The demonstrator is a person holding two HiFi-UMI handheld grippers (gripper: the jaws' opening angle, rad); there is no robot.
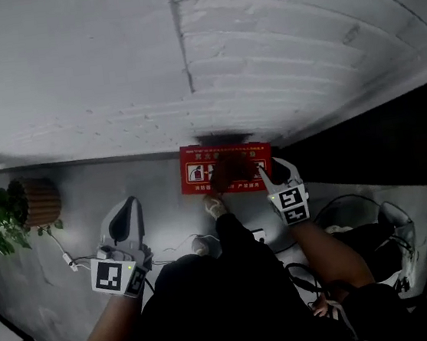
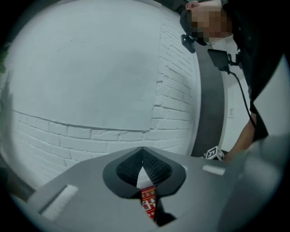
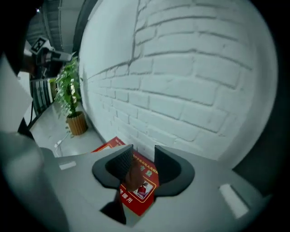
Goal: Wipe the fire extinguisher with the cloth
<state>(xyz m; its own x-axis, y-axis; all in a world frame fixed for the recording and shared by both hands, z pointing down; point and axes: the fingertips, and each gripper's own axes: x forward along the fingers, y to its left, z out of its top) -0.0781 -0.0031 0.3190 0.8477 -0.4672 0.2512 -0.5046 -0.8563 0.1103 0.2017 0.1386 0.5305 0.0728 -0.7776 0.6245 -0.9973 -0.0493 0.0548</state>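
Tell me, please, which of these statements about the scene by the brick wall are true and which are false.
1. A potted plant stands on the floor near the wall. True.
2. The right claw is shut tight. False: its jaws stand apart, and the red sign shows through the gap.
3. The red sign lies at the foot of the white brick wall. True.
4. The left claw is wide open. False: its jaws are together at the tips, with nothing held between them.
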